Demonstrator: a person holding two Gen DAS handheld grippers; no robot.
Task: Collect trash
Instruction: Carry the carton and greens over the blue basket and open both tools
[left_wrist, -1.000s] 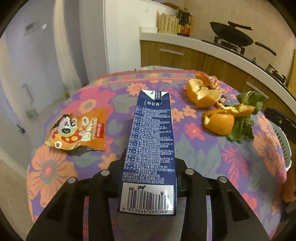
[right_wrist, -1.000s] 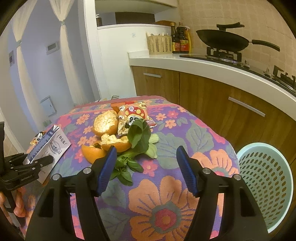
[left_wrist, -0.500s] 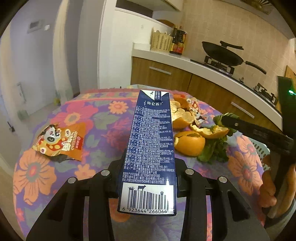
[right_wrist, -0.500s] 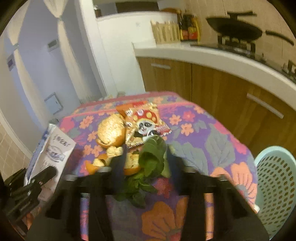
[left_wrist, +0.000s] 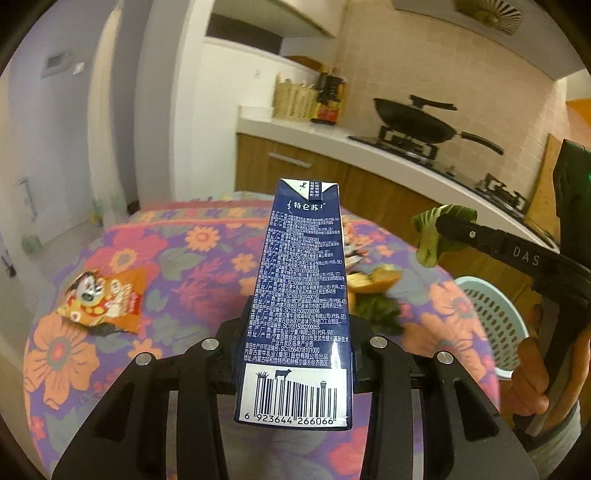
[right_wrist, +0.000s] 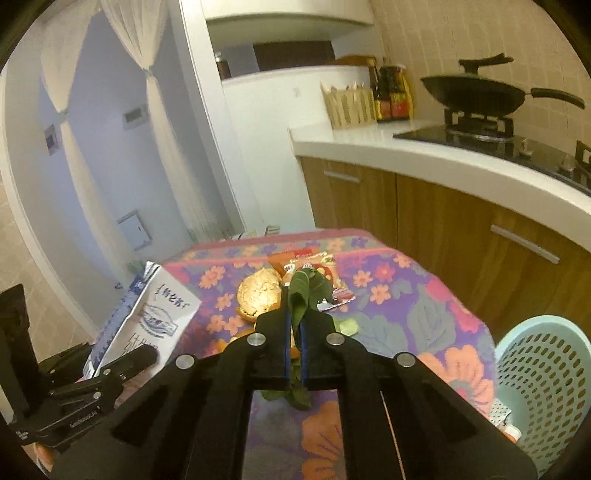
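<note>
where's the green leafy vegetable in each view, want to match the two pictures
Left wrist view: the green leafy vegetable hangs at right of centre, pinched at the tip of the right gripper, above the table.
Right wrist view: the same leaf sits dead centre, sticking up and trailing down from that gripper's shut fingers.
Shared landmark: the pale blue perforated basket, low at the right edge in both.

The dark blue milk carton (left_wrist: 301, 295) bears the brand 特仑苏 near its top and barcode digits 6 923644 266066 at its base. The right hand-held gripper (left_wrist: 437, 227) shows the letters "DAS" on its arm.
</note>
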